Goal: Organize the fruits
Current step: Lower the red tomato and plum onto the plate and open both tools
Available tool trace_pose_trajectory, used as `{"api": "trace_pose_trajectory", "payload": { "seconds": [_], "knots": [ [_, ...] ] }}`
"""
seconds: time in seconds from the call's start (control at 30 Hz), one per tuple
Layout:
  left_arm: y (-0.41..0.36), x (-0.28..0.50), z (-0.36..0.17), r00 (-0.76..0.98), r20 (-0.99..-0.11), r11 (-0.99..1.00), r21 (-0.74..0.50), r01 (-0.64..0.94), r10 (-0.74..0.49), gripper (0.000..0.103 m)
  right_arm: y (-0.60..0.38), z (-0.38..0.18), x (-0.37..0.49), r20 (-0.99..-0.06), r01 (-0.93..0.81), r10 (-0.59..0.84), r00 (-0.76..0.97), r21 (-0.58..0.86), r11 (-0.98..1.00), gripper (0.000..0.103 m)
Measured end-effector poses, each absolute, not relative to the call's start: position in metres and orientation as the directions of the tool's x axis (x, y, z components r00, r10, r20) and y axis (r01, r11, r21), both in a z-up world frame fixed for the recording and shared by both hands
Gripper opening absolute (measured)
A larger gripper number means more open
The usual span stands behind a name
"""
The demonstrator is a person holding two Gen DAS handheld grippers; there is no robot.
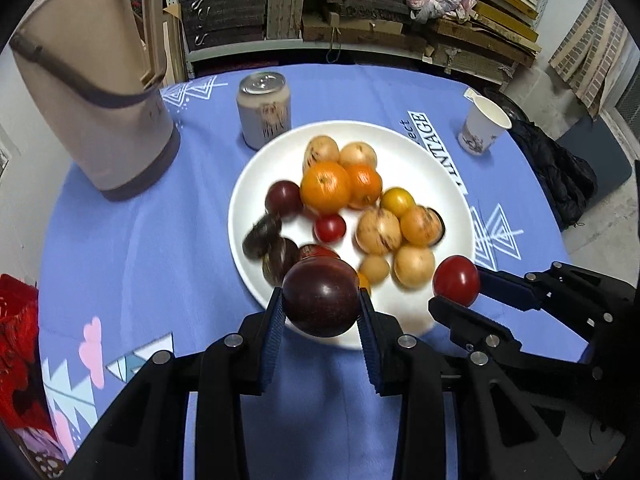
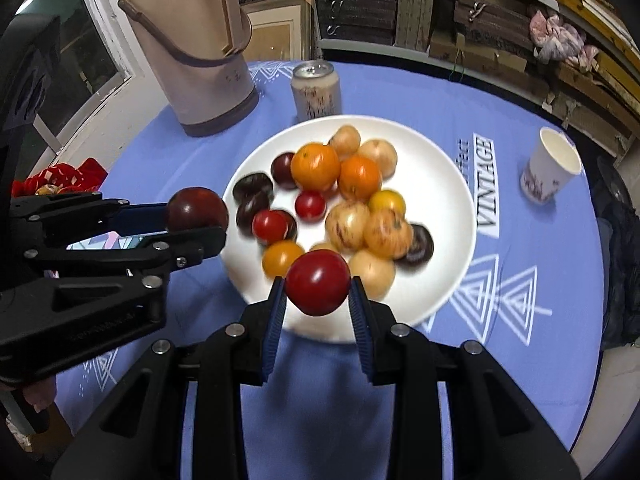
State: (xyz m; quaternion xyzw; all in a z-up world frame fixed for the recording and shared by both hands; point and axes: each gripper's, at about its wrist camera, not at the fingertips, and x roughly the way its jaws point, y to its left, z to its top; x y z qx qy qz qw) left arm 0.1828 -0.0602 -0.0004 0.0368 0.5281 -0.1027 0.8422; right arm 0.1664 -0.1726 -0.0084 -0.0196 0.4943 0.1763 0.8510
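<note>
- In the left wrist view, our left gripper (image 1: 320, 304) clamps a smooth, round, dark purple plum (image 1: 321, 298) between its ribbed blue pads (image 1: 273, 334), jaws parted only as wide as the fruit, over the near rim of the plate (image 1: 440, 160).
- The plate is white, round and glossy, and it sits on a blue printed tablecloth (image 1: 140, 248); it is heaped with two dimpled oranges (image 1: 325, 187), pale striped yellow fruits (image 1: 378, 231), a small red tomato (image 1: 329, 228) and more dark plums (image 1: 262, 236) at its left edge, some blurred.
- Our right gripper (image 1: 456, 288) comes in from the right side, closed on a shiny red tomato (image 1: 456, 280) just off the plate's near right rim.
- Behind the plate stand an aluminium drink can (image 1: 263, 110) touching its far rim, a beige plastic thermos jug (image 1: 96, 92) to the left, and a paper cup (image 1: 482, 126) well apart on the right.
- In the right wrist view, we see the right gripper (image 2: 318, 298) pinching the red tomato (image 2: 318, 282) between blue pads, above the plate's (image 2: 432, 184) near edge.
- The left gripper (image 2: 196, 220) reaches in from the left with the plum (image 2: 197, 210) held just beside the plate's left rim.
- The can (image 2: 316, 88), jug (image 2: 192, 48) and paper cup (image 2: 552, 170) ring the far side; cluttered shelves (image 2: 460, 12) stand behind the table.
</note>
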Motion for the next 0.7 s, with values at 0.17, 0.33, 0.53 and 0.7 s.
{"api": "trace_pose_trajectory", "payload": {
  "seconds": [0.17,0.33,0.53,0.7],
  "knots": [
    [-0.058,0.202,-0.008,0.421,-0.9,0.979,-0.033,0.199,-0.116,0.036,-0.17,-0.01,0.184,-0.85,-0.316,0.267,0.454,0.126,0.94,0.031],
    [-0.057,0.218,-0.017,0.414,-0.904,0.982,-0.027,0.187,-0.104,0.036,-0.171,-0.017,0.201,-0.857,-0.294,0.243,0.454,0.114,0.949,0.031],
    [-0.059,0.229,-0.027,0.401,-0.911,0.983,-0.026,0.183,-0.099,0.036,-0.17,-0.027,0.215,-0.866,-0.28,0.224,0.447,0.103,0.955,0.031],
    [-0.059,0.235,-0.034,0.391,-0.915,0.984,-0.028,0.177,-0.096,0.036,-0.17,-0.033,0.224,-0.871,-0.273,0.214,0.442,0.097,0.957,0.032]
  ]
}}
